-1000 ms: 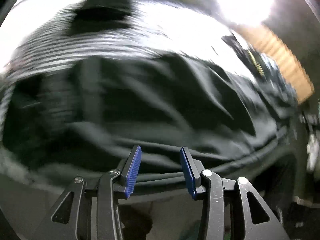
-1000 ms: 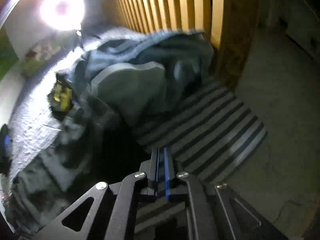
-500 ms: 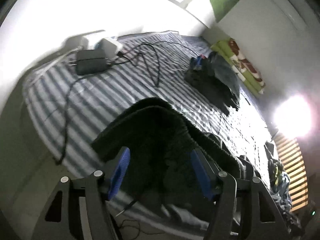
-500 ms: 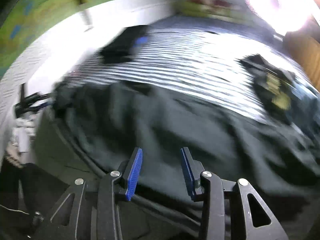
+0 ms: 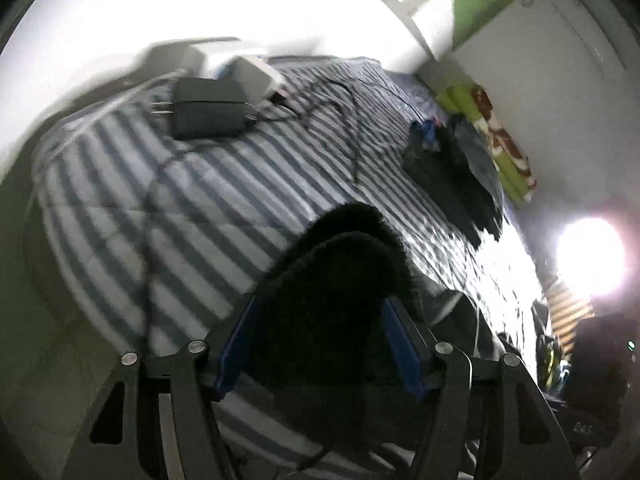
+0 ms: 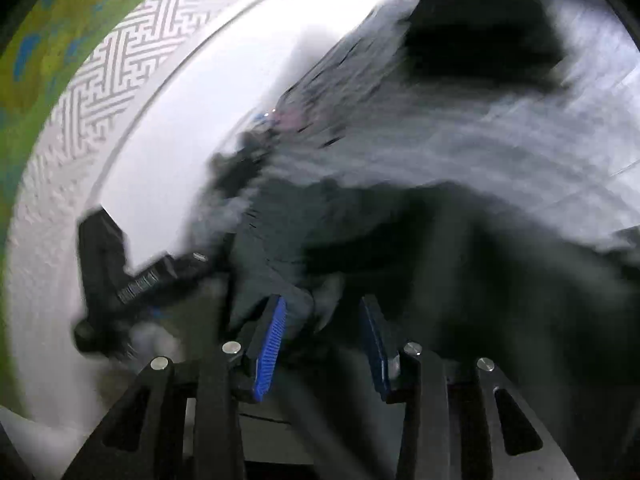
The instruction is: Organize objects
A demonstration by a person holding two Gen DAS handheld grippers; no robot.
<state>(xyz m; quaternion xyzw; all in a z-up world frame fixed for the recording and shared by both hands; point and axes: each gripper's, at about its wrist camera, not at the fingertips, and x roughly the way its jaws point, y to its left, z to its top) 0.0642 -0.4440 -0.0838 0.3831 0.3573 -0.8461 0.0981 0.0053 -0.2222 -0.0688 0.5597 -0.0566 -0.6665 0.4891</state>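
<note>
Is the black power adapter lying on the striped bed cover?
Yes, the black power adapter rests flat on the striped bed cover.

In my left view the bed (image 5: 192,208) fills the middle of the frame, running from lower left toward the right edge. A power adapter (image 5: 208,108) lies on it at upper left, with a box (image 5: 252,76) just behind it and a cable (image 5: 352,120) trailing rightward across the cover. A fuzzy garment (image 5: 340,280) sits at lower centre, between my left gripper (image 5: 320,344) fingers. A heap of clothes (image 5: 452,172) lies on the bed at centre right, and a folded blanket (image 5: 496,136) behind it against the wall (image 5: 560,80). In my right view, blurred cloth (image 6: 460,260) spreads across the lower right, reaching between my right gripper (image 6: 324,340) fingers.
</note>
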